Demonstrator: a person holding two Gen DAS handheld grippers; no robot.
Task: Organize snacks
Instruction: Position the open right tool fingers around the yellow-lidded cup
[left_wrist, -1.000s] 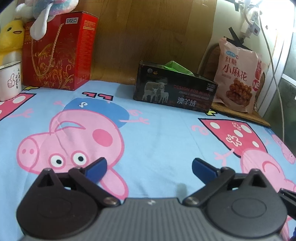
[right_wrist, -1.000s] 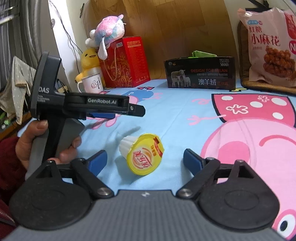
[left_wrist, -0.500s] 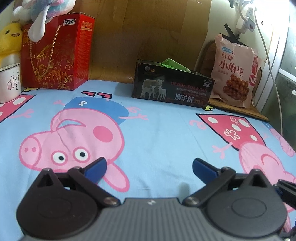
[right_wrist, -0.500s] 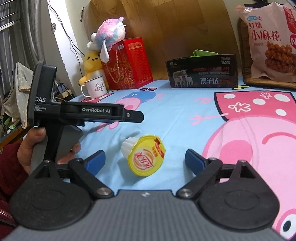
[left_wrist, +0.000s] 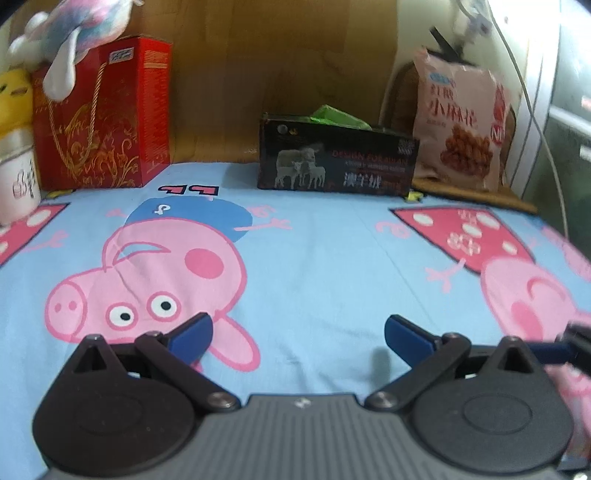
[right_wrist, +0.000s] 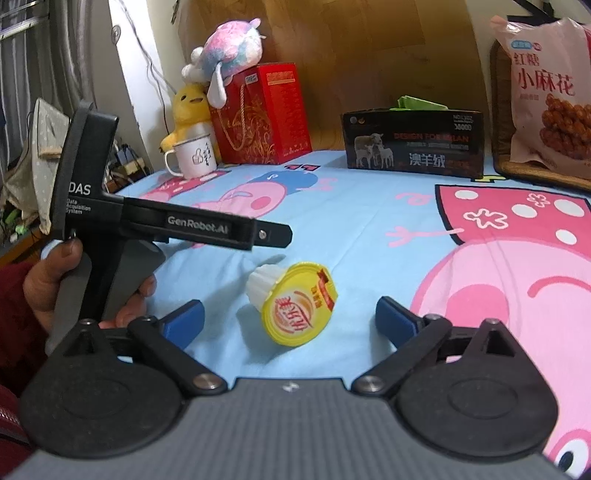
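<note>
Two grippers were in play, and neither had hold of anything. The right gripper sat low over the bed sheet with its blue fingers spread wide, and a small jelly cup lay on its side on the sheet between them, its yellow foil lid facing the camera and its white ribbed body pointing away. The cup touched neither finger. The left gripper was likewise wide open with only bare sheet between its fingers; in the right wrist view it appeared side-on at the left, gripped by the person's hand and hanging just above and beside the cup. At the far edge of the bed, against the wooden headboard, stood a black box with its top open and something green showing inside, a big pink snack bag to its right, and a red gift box, a mug and soft toys to its left. The step in hand looked like the approach to the cup, with the pickup not yet made. The next move would call for the right fingers to ease forward and close across the cup's body rather than its slippery lid, since a cup lying on soft bedding could roll or squirt aside, before carrying it, probably to the black box.
</note>
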